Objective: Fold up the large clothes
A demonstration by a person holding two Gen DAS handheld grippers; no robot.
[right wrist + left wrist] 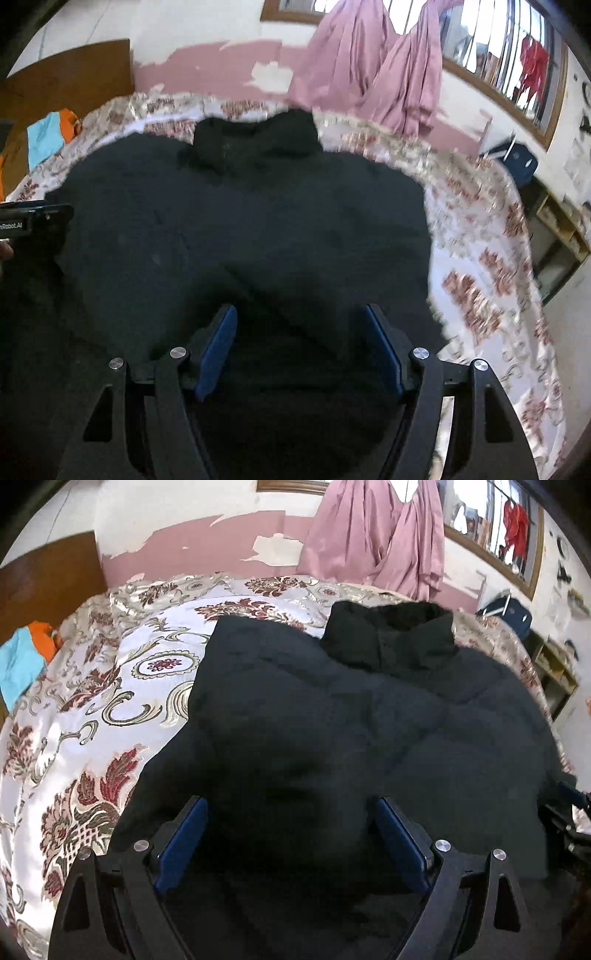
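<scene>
Over the jacket's lower part: we see both grippers hovering, nothing between their blue pads.
Left gripper point(291, 805): fingers spread wide, released, above dark fabric.
Right gripper point(301, 312): fingers likewise spread apart, gripping nothing.
Black jacket point(351, 716): we find it lying flat on the bed, collar toward 12 o'clock.
Floral bedspread point(92, 701): shows at 9 o'clock of the jacket in the left view, 3 o'clock in the right.
Pink curtain point(373, 535): hangs at 12 o'clock.
Blue-and-orange cloth point(26, 653): lies at 10 o'clock.
</scene>
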